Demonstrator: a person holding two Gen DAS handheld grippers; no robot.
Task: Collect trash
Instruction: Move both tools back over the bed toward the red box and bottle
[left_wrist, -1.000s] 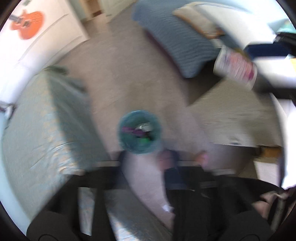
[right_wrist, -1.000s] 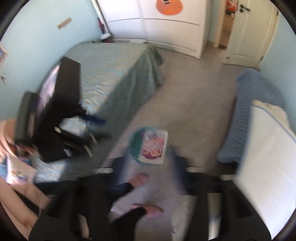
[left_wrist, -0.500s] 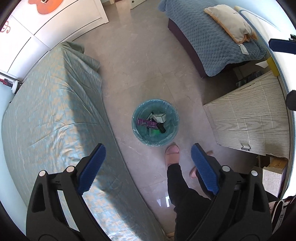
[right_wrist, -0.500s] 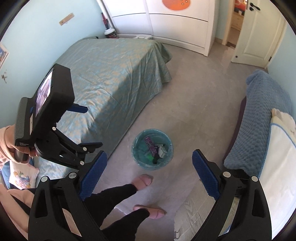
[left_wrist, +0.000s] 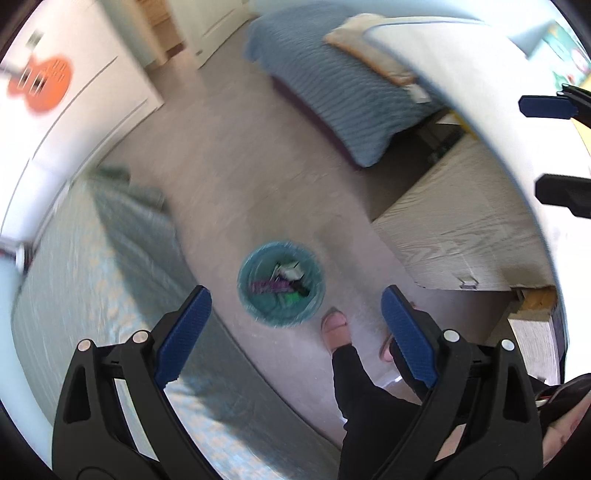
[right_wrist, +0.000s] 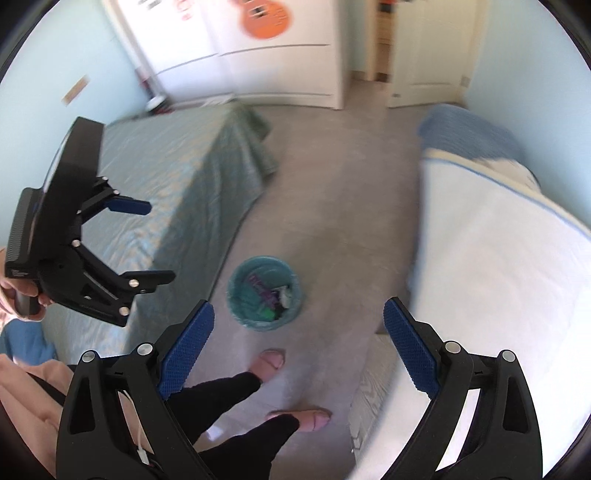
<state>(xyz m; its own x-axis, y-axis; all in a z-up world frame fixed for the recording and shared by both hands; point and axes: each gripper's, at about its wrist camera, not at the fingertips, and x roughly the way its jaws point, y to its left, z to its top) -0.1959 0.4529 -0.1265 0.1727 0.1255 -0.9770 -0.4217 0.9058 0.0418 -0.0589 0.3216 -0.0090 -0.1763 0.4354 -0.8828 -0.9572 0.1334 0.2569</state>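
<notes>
Hovering over teal trash bin (left_wrist: 280, 283) on the floor between two beds, bin below and ahead of both grippers; left gripper (left_wrist: 295, 332) spread wide, empty; right gripper (right_wrist: 297, 347) spread too, nothing between pads; bin upright, mouth up, round so no long axis; neither gripper clearly nearer; wrappers already inside

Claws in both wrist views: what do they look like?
Left claw and right claw match: black plastic frames with triangular cut-outs and silver rivets, each carrying two blue knurled pads. The person wears black trousers and pink slippers.
</notes>
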